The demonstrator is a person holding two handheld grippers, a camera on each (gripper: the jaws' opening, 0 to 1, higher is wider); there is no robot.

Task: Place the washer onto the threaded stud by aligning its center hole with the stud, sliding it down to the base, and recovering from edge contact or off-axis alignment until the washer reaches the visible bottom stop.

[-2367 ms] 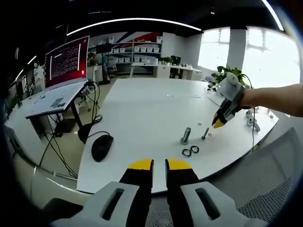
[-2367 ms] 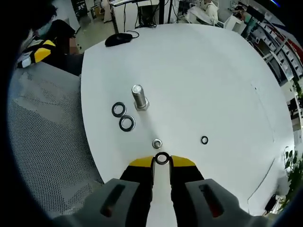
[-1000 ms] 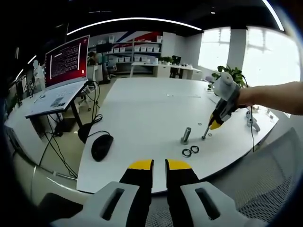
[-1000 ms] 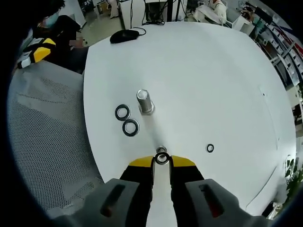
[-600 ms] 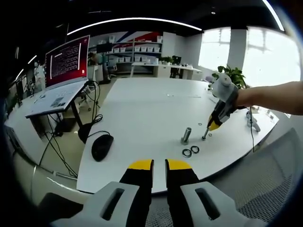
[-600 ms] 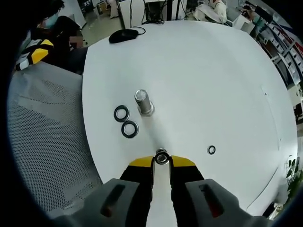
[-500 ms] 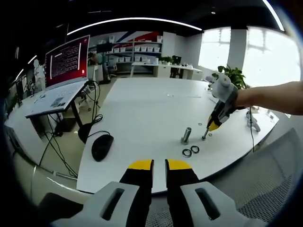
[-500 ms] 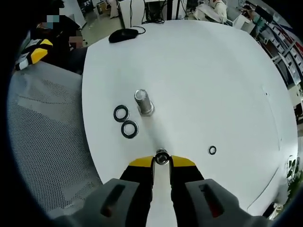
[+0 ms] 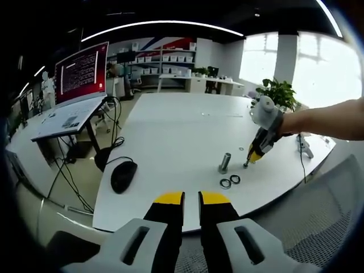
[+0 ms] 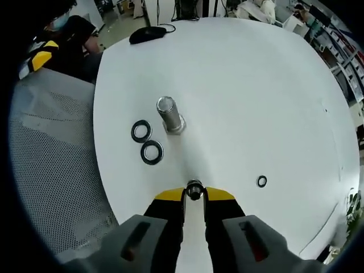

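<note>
Right gripper view: the right gripper [image 10: 194,194] pinches a small dark metal washer [image 10: 194,189] atop the thin threaded stud [image 9: 246,165], at six o'clock from the thick steel bolt [image 10: 169,121]. Tilt could jam it on threads. The left gripper [image 9: 191,198] rests nearly closed, empty.

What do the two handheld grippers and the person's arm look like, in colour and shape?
Each gripper has two black jaws with yellow tips rising from light grey moulded bodies with slotted openings: the left gripper and the right gripper. In the left gripper view, the right gripper shows a rounded grey-white body on a bare forearm, with no sleeve visible.
</note>
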